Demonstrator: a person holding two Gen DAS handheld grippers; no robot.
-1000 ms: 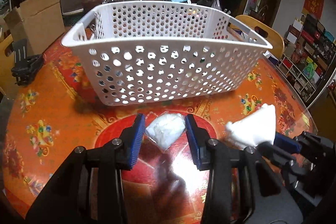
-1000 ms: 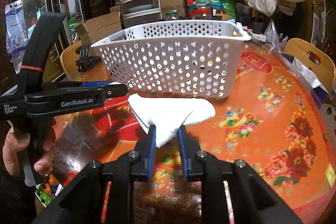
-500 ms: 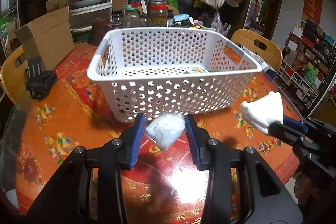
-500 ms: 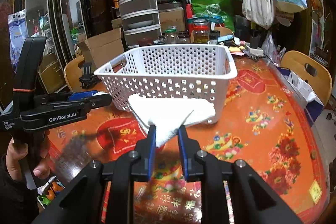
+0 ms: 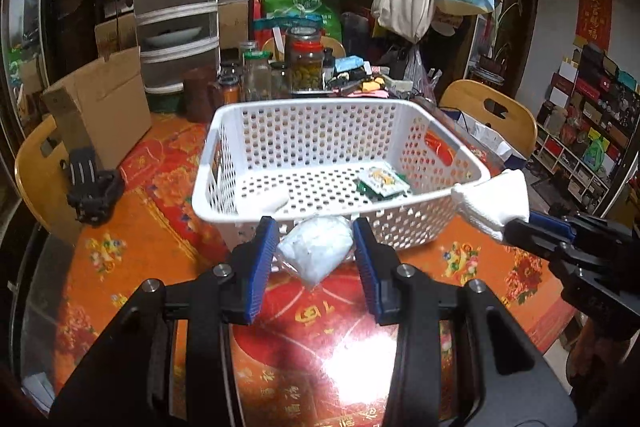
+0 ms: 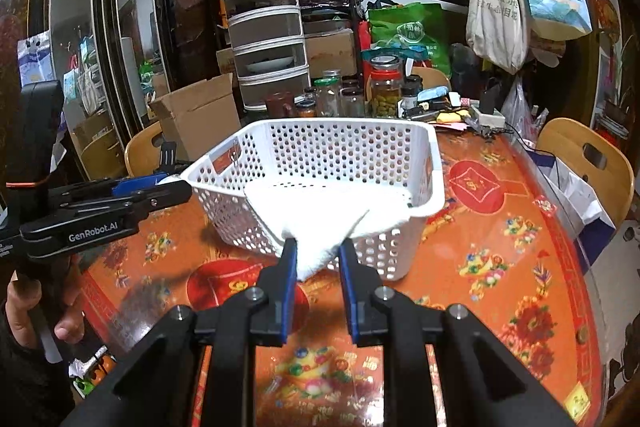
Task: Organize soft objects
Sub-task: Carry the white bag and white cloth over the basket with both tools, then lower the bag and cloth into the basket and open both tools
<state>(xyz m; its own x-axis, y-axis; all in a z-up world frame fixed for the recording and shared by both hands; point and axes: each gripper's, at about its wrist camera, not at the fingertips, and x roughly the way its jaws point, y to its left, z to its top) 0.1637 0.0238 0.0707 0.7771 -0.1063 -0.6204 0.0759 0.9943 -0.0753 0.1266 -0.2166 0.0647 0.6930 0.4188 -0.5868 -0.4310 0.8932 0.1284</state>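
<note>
Left claw [image 5: 314, 251]: clamped on one white plastic pouch [image 5: 316, 247]
Right claw [image 6: 318, 259]: clamped on one white folded cloth [image 6: 320, 211]
Basket [image 5: 280, 115]: one, holding two items

basket [image 5: 304, 205]: perforated plastic | cloth [image 6: 320, 219]: soft, matt | table [image 5: 344, 359]: glossy

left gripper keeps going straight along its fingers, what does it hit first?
Probably the near wall of the white perforated plastic basket. The left gripper, shut on the clear bag of white stuffing, appears just below the rim, so the bag would touch first. Depth is uncertain.
</note>
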